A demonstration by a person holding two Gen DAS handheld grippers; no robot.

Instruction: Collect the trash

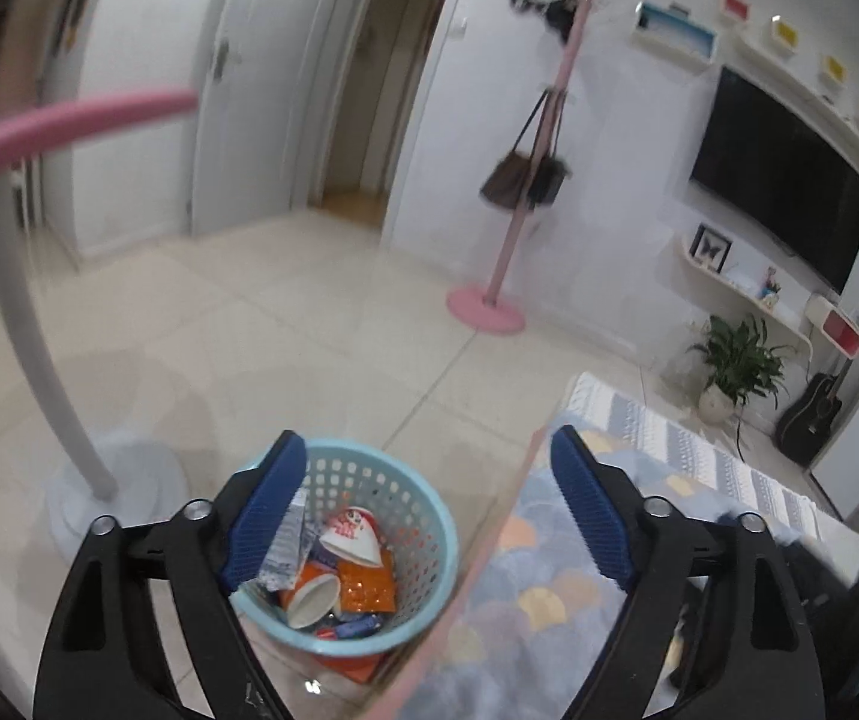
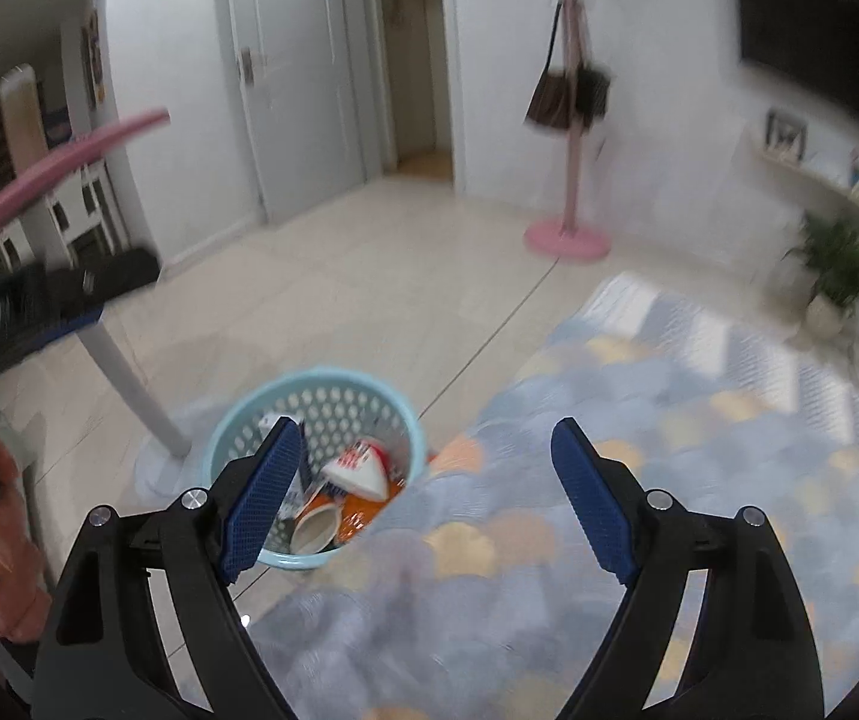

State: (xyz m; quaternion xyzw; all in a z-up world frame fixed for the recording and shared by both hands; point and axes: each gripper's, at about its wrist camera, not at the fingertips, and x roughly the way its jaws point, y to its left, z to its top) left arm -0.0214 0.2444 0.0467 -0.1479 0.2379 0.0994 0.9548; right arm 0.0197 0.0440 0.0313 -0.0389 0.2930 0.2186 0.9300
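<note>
Where cups and wrappers pile, basket (image 1: 423,516) (pale blue) sits perforated.

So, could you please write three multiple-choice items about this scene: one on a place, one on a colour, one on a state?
1. Where does the trash basket stand?
A. on a shelf
B. on the tiled floor beside the rug
C. on a chair

2. What colour is the coat rack?
A. pink
B. green
C. black

3. How are the left gripper and right gripper?
A. both shut on trash
B. only the left open
C. both open and holding nothing

Key: 1 B, as the floor surrounds the basket and the rug edge lies beside it. 2 A, as its pole and round base are pink. 3 C, as each pair of blue fingers stands wide apart with nothing between.
</note>
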